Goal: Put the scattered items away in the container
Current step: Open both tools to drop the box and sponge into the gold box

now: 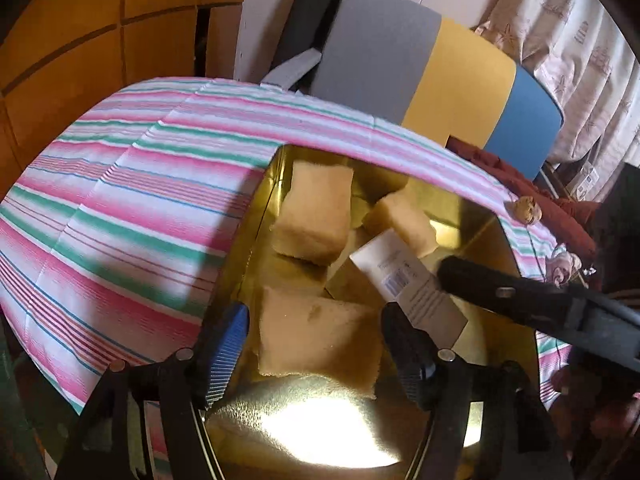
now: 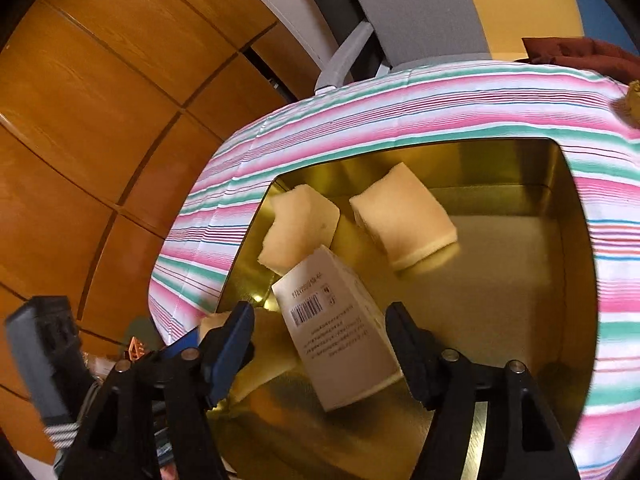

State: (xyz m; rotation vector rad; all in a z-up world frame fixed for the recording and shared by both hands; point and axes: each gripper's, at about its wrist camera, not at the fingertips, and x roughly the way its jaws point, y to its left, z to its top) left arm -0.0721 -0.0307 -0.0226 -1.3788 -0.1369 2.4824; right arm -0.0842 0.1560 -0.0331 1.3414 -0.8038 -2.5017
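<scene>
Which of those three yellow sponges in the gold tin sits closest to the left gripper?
The sponge right between the left gripper fingers, at the near end of the tin. The other two lie farther back by the far wall.

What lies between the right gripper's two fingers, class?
The white barcoded box, tilted inside the gold tin, sits between the open right gripper fingers; right wrist view.

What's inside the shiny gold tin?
Inside the gold tin are three tan sponges and a white box with a barcode. The box leans on one sponge, hiding whatever lies beneath it.
</scene>
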